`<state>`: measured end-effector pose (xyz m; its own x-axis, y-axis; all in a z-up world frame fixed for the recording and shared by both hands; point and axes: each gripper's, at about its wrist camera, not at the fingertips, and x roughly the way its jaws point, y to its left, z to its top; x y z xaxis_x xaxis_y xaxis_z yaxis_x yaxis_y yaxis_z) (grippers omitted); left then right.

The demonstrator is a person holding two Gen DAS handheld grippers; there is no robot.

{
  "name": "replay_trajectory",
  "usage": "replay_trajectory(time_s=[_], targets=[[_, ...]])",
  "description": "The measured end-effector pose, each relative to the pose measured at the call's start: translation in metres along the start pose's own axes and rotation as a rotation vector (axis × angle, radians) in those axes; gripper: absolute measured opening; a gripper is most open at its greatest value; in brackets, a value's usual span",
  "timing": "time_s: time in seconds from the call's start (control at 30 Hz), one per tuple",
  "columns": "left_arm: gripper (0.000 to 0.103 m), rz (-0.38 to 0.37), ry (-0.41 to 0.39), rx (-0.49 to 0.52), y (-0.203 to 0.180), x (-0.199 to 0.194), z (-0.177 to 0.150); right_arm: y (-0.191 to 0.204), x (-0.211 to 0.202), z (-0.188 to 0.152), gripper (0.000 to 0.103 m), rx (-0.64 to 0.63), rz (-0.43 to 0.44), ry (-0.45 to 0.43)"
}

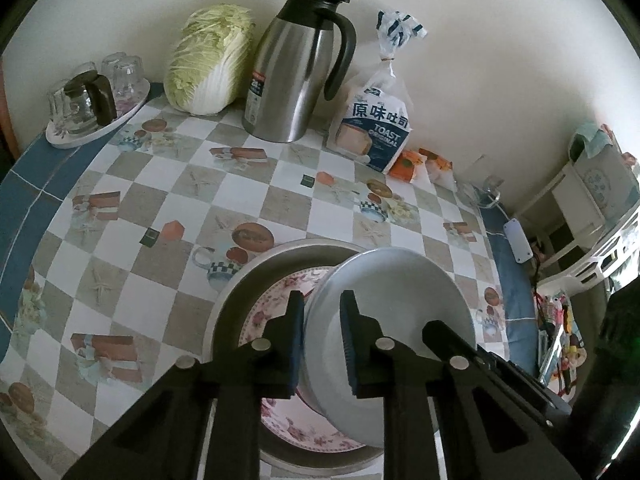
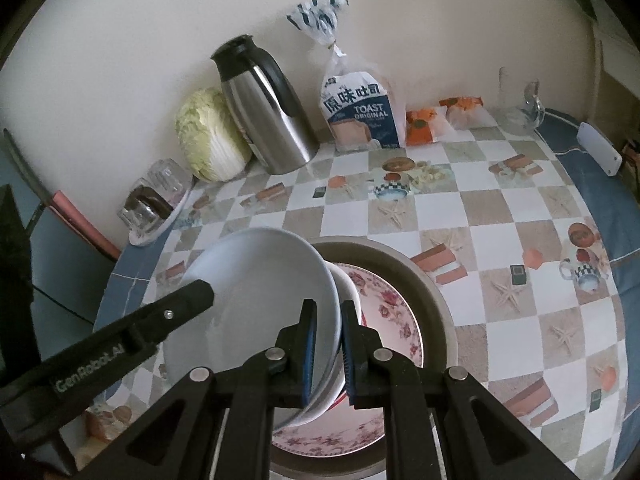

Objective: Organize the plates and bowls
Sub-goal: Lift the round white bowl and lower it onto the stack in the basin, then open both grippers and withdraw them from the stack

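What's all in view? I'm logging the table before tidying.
bowl: one, pale blue, tilted, held
white dish: one, red-rimmed, behind bowl
plate: one, floral pink, in pan
pan: one, grey, on cloth
cloth: one, checked, under all
jug: one, steel, at back
cabbage: one, green, left of jug
toast bag: one, blue-white, right of jug
packets: two, orange, beside bag
glasses: several, clear, on tray
left tongs: one, black, shut on bowl
right tongs: one, black, shut on bowl
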<state>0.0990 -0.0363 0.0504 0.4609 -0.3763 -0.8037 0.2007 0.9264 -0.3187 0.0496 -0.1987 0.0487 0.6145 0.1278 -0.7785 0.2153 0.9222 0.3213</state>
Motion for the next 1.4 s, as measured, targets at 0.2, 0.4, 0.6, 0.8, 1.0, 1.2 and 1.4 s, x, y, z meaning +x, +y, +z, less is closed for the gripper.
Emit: replay_trajectory(time_s=[0.2, 0.4, 0.6, 0.8, 1.0, 1.2, 1.4], targets=[[0.010, 0.010, -0.016, -0.001, 0.005, 0.002, -0.001, 0.003, 0.003, 0.000, 0.016, -0.008, -0.010, -0.005], [0.009, 0.009, -0.024, -0.011, 0.007, 0.005, -0.003, 0.005, 0.002, 0.000, 0.016, -0.005, -0.019, -0.032], [0.008, 0.005, -0.031, -0.006, 0.007, 0.005, -0.004, -0.002, -0.004, 0.002, 0.016, 0.036, -0.019, -0.083], [0.008, -0.027, -0.019, -0.024, 0.010, 0.004, -0.003, -0.003, -0.006, 0.001, 0.016, 0.038, -0.016, -0.101], [0.018, -0.055, -0.057, -0.003, 0.014, -0.014, -0.005, -0.001, -0.018, 0.001, 0.018, 0.032, -0.013, -0.136], [0.059, -0.036, -0.106, 0.020, 0.022, -0.033, -0.018, 0.007, -0.041, -0.012, 0.052, 0.008, -0.021, -0.174], [0.086, 0.014, -0.154, 0.029, 0.037, -0.050, -0.039, 0.013, -0.060, -0.038, 0.073, -0.040, -0.048, -0.211]])
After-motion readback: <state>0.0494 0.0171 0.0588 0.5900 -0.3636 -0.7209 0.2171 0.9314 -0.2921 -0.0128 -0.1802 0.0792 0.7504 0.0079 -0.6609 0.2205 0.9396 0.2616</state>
